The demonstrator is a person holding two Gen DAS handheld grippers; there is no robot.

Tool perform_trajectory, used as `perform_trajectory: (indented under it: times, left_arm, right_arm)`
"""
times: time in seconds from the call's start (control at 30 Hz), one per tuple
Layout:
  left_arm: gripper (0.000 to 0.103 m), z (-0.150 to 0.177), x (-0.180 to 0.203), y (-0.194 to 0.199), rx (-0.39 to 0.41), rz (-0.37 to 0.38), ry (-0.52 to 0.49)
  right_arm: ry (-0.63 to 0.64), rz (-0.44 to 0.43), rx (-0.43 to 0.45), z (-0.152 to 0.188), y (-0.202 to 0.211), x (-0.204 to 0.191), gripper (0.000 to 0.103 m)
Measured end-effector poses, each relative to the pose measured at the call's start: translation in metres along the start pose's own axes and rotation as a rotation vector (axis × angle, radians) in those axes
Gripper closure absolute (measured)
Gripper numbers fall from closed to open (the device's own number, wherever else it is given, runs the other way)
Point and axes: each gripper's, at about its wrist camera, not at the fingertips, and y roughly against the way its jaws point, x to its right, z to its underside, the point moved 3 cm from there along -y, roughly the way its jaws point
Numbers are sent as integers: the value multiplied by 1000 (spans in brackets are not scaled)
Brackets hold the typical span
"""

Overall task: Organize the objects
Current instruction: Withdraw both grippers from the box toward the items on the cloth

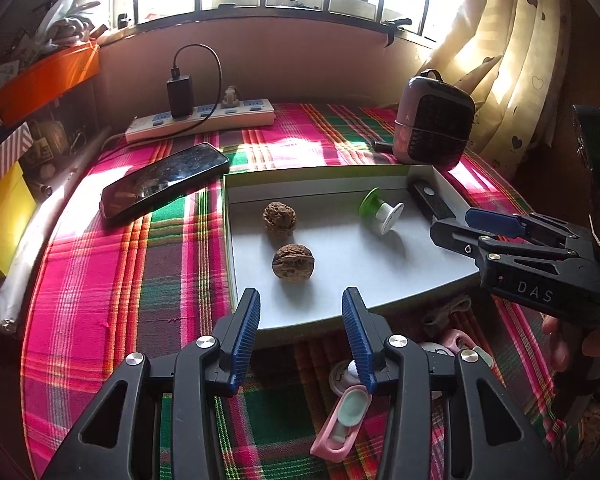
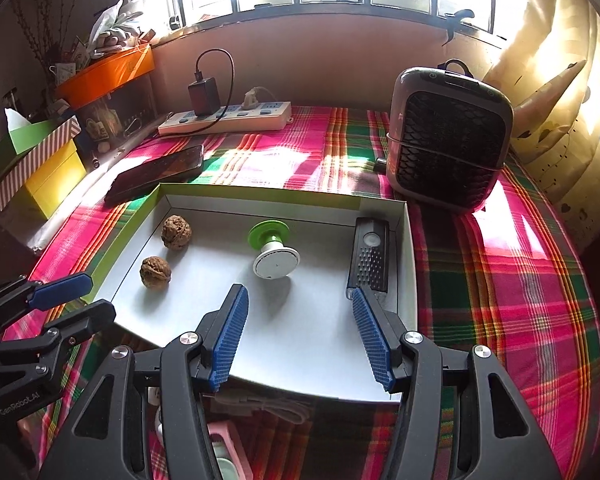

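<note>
Progress is judged partial: four items lie in the tray, and several remain on the cloth at the frame bottom. Left gripper (image 1: 300, 336), lower centre of the left view, has its jaws spread and empty; ribbed blue pads line both fingers. Right gripper (image 2: 300, 336), lower centre of the right view, is likewise spread and holds nothing. Just below the left gripper lie a pink clip (image 1: 340, 424) of smooth plastic, a white round piece, and further small pieces at lower right, partly hidden; these are taken as the remaining work. Beyond, the tray (image 1: 420, 284) is a shallow white cardboard lid with a green outer edge. Inside: two walnuts (image 1: 293, 261) (image 1: 279, 219), brown and deeply wrinkled, just apart; a spool (image 2: 274, 250), green disc and white disc on a short stem, lying tilted; a black bar (image 2: 370, 256) with a grid-textured face, along the right wall. Farther up: glossy phone (image 1: 164, 184), power strip (image 1: 200, 120), mesh-fronted heater (image 2: 448, 132), all on plaid cloth (image 1: 120, 280).
</note>
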Motion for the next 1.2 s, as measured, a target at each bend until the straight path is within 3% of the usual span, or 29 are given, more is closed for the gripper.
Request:
perform_trajectory:
  times: [0.43, 0.93, 1.2]
  left_arm:
    - [62, 28, -6, 29, 35, 42, 20]
    - [61, 63, 7, 29, -22, 118, -10]
    - [61, 66, 11, 23, -42, 119, -19]
  right_arm:
    - [-30, -6, 46, 28, 37, 4, 48]
    - [-42, -33, 31, 62, 49, 3, 48]
    - [-39, -46, 10, 72, 46, 2, 48]
